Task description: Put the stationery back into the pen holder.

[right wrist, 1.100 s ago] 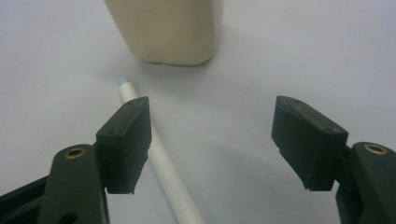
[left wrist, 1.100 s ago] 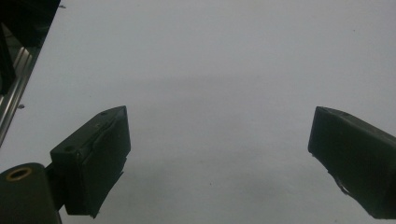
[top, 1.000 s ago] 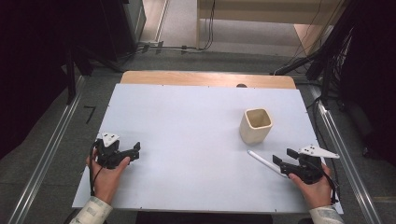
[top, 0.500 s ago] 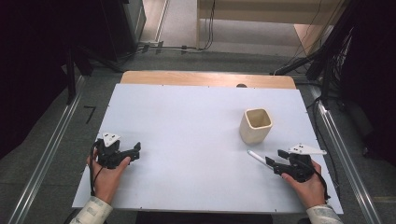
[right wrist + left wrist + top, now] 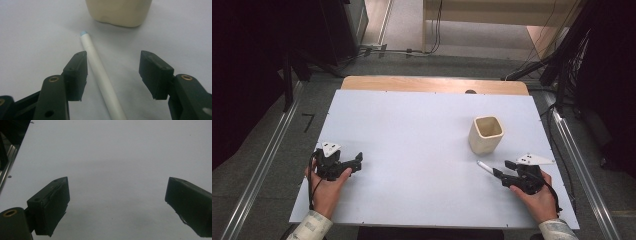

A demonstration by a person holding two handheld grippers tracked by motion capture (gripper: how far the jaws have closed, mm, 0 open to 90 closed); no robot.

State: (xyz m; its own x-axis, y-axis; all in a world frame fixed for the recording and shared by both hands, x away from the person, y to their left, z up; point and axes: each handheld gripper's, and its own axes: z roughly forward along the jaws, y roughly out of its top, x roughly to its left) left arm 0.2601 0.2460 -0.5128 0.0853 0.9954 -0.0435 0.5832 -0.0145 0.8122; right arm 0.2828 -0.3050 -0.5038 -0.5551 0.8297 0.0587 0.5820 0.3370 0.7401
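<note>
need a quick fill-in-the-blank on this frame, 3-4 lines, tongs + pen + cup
1. The white pen lies between the jaws of the ____ tongs.
2. Those jaws stand ____, not touching the pen.
3. The pen's blue tip points toward the beige ____.
4. The left tongs hold ____ between their jaws.

Missing words: right; open; cup; nothing

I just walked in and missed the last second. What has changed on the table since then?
The right gripper slid forward and leftward over the white pen, which now lies between its open fingers, not yet held. The left gripper, the beige cup and the pen stayed put.
</note>
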